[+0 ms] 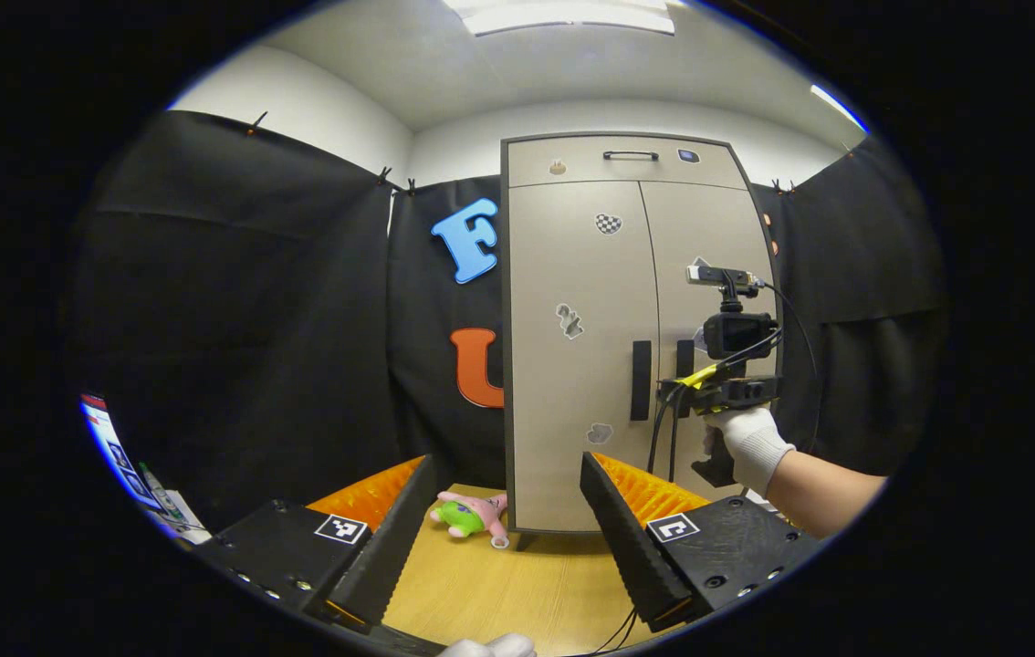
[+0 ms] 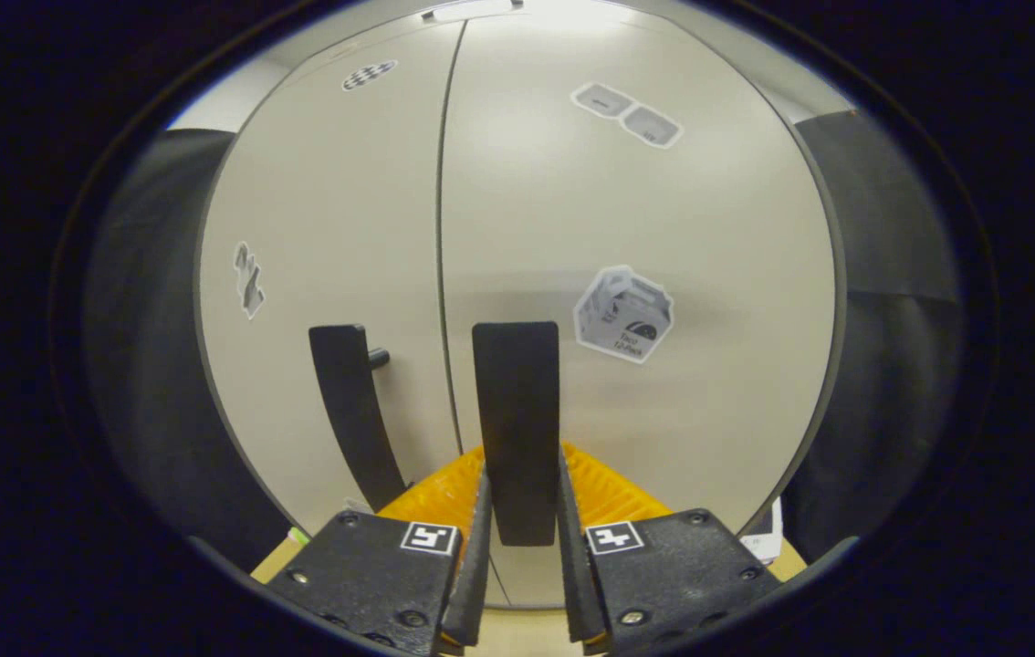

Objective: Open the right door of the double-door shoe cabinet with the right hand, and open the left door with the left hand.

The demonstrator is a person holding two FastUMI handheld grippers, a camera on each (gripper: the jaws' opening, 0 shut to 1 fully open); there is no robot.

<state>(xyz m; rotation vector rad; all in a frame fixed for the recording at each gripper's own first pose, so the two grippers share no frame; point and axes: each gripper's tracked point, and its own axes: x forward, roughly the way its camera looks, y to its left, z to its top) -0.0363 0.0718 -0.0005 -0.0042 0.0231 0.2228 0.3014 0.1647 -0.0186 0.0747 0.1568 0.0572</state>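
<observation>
The beige double-door shoe cabinet stands straight ahead with both doors closed. Each door carries a vertical black handle by the centre seam: the left handle and the right handle. My left gripper is open, well short of the cabinet, with nothing between its fingers. My right gripper, held by a gloved hand, is at the right door. In the right gripper view, the right gripper is shut on the right handle, a finger on each side. The left handle stands free beside it.
A pink and green plush toy lies on the wooden surface at the cabinet's left foot. A drawer with a black handle tops the cabinet. Black cloth walls stand on both sides. Papers lie at the far left.
</observation>
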